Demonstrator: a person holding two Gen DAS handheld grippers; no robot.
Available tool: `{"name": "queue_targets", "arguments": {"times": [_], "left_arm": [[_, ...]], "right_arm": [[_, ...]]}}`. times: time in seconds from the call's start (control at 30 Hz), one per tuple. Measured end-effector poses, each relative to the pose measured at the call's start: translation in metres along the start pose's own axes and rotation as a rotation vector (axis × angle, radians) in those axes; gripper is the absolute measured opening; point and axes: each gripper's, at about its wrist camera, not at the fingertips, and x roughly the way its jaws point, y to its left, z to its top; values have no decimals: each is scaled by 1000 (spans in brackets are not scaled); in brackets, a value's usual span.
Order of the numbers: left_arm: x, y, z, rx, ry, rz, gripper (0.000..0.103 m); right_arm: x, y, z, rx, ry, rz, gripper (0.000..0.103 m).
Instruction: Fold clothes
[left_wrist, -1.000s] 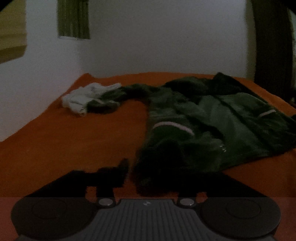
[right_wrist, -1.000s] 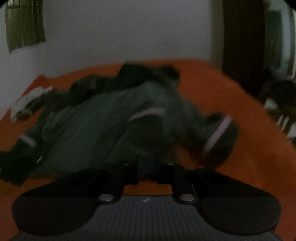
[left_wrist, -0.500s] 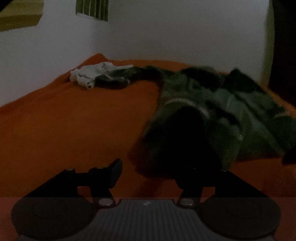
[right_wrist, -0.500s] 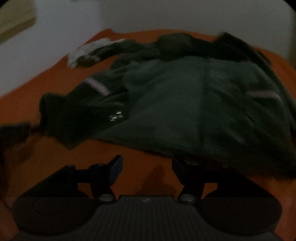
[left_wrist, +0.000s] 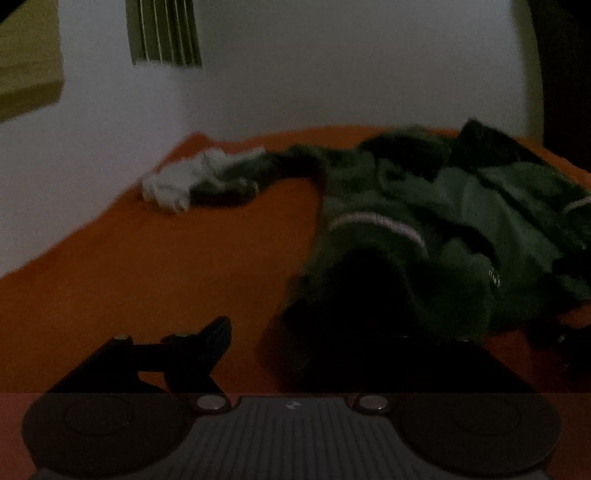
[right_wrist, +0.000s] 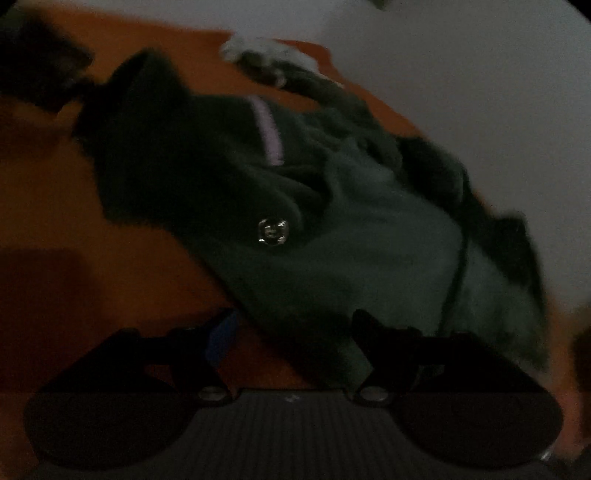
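Green jacket (left_wrist: 454, 221) fabric sits right between the right gripper (right_wrist: 291, 332) fingers, whose jaws stand wide, one finger (right_wrist: 218, 339) out on the orange sheet and the other (right_wrist: 373, 336) against the hem, the cloth's lower edge running down into the gap without being pinched. Over to the left gripper (left_wrist: 295, 339): only its left finger (left_wrist: 216, 332) shows clearly, standing on bare sheet; the opposite finger is lost under the jacket's dark cuff end, so in this dim, blurred view I can't honestly tell how the jaws stand or whether they hold any cloth.

Moving outward, the jacket lies crumpled and spread across the orange bed sheet (left_wrist: 129, 288), filling the right half of the left wrist view. A pale stripe (left_wrist: 376, 223) crosses one sleeve, and a metal snap (right_wrist: 272, 230) glints on a dark flap in the right wrist view, where the pale stripe (right_wrist: 267, 133) shows again higher up. One sleeve stretches away toward the far corner of the bed, its end touching a small white garment (left_wrist: 177, 181) bunched there.

Beyond the bed, a plain white wall (left_wrist: 332, 74) rises, with a slatted vent (left_wrist: 162, 33) high up on it.
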Motion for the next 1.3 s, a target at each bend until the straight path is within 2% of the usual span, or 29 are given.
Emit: {"name": "queue_targets", "arguments": {"times": [0.13,0.2,0.3,0.33,0.37,0.4,0.43,0.47,0.53,0.63,0.77,0.9,1.0,1.07,1.17,1.2,1.23,1.3], "left_arm": [[15,-6,-3,74,48,75,71],[23,-10,-2,82,64,77,71],[33,-17,1,76,65,76,71],[35,-19,2,75,55,81,70],[37,-21,2,73,40,81,63],[38,-23,1,78,20,71,53],[39,-26,0,92,9,62,24],[39,-28,0,91,5,58,5],[36,-24,0,38,-10,46,4],[10,-8,0,-42,-63,17,3],[-44,7,-5,57,-170,2,3],[-81,31,4,23,-163,-28,3],[-110,52,14,5,-156,-1,3],[-119,65,14,-13,-124,34,3],[-117,81,4,-30,-40,72,4],[-111,83,-4,-28,3,69,4],[-105,84,-12,-25,43,57,5],[-97,82,-26,-12,111,10,7]], "right_arm": [[3,16,-1,-121,-35,-46,74],[18,25,4,-200,-48,-85,74],[37,24,12,-224,-93,-121,74],[43,20,15,-209,-100,-109,68],[49,14,18,-187,-101,-90,59],[53,7,20,-141,-86,-42,8],[56,-3,22,-69,-65,28,9],[56,-12,23,12,-55,78,9],[48,-23,19,81,-58,117,9],[22,-31,13,102,-81,158,9],[-16,-46,11,109,-90,234,9],[-49,-61,19,52,-99,335,9],[-86,-61,31,28,-117,415,9],[-102,-58,36,25,-127,469,9],[-96,-72,21,138,-96,466,13],[-94,-76,16,175,-86,465,27],[-92,-81,11,213,-75,464,34],[-88,-90,1,288,-54,461,33]]}}
